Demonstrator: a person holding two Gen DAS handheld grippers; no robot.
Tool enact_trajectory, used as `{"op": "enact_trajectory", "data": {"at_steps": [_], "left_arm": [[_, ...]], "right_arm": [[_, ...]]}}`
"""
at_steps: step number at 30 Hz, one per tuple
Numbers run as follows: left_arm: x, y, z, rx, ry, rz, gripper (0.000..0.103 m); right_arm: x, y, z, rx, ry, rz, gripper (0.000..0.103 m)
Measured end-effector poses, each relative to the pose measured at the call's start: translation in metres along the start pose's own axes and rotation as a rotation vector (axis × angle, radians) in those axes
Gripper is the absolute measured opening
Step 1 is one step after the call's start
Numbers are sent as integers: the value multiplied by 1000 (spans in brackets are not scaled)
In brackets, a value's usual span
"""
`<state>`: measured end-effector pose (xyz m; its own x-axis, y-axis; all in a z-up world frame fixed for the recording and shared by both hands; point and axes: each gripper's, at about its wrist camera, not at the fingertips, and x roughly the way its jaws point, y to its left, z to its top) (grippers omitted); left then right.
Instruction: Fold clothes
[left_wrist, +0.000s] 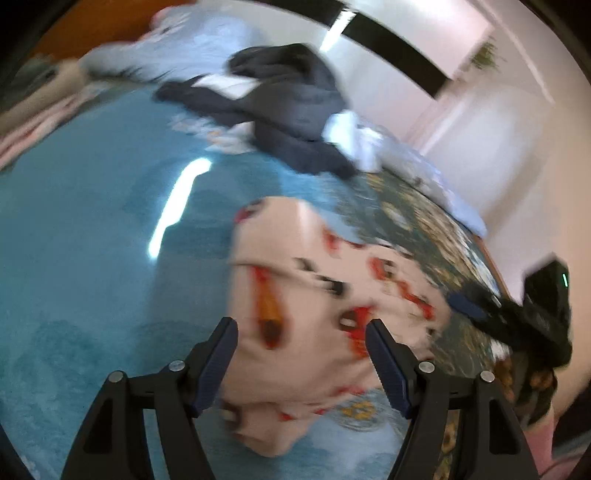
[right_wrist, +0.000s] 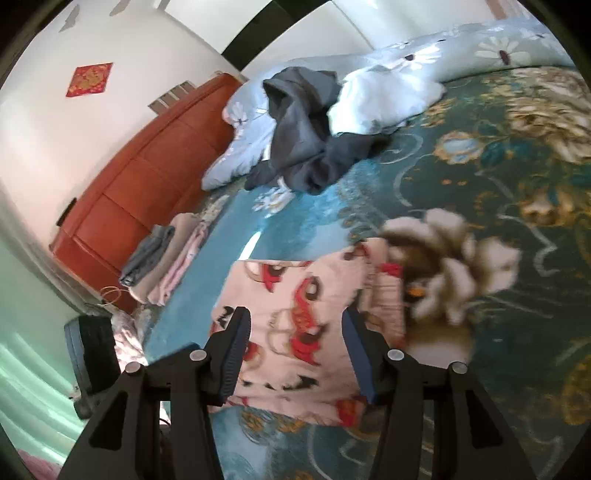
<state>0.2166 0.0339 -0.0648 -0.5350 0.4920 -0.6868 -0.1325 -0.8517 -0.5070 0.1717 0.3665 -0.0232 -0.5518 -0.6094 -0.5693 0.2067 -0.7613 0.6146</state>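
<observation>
Left gripper: fingers held apart, nothing clamped, above the pink garment, which lies partly folded on the bed directly beyond and between them. Right gripper: fingers likewise apart, the same pink garment seen flat beneath them. Farther ahead of the fingers, a crumpled dark garment is heaped against a pale quilt. Left of the right fingers, a stack of folded clothes is seen beside a wooden headboard.
</observation>
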Motion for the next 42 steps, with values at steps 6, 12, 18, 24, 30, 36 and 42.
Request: {"op": "enact_trajectory", "data": {"at_steps": [6, 12, 18, 24, 30, 36, 42], "left_arm": [[13, 37, 3, -168, 56, -66, 75], [31, 30, 15, -141, 105, -102, 77], [53, 13, 31, -90, 143, -110, 78], [67, 5, 41, -52, 176, -113, 83], [65, 8, 35, -41, 150, -145, 84], [61, 10, 33, -52, 132, -158, 84], [55, -3, 24, 26, 121, -96, 84]], "right_arm": [[-5, -44, -22, 189, 102, 50, 57], [22, -49, -30, 257, 181, 114, 58], [46, -51, -15, 293, 182, 149, 58], [64, -55, 4, 292, 184, 158, 58], [67, -54, 7, 271, 168, 152, 58], [63, -47, -2, 255, 154, 135, 58], [57, -39, -16, 258, 145, 140, 58]]}}
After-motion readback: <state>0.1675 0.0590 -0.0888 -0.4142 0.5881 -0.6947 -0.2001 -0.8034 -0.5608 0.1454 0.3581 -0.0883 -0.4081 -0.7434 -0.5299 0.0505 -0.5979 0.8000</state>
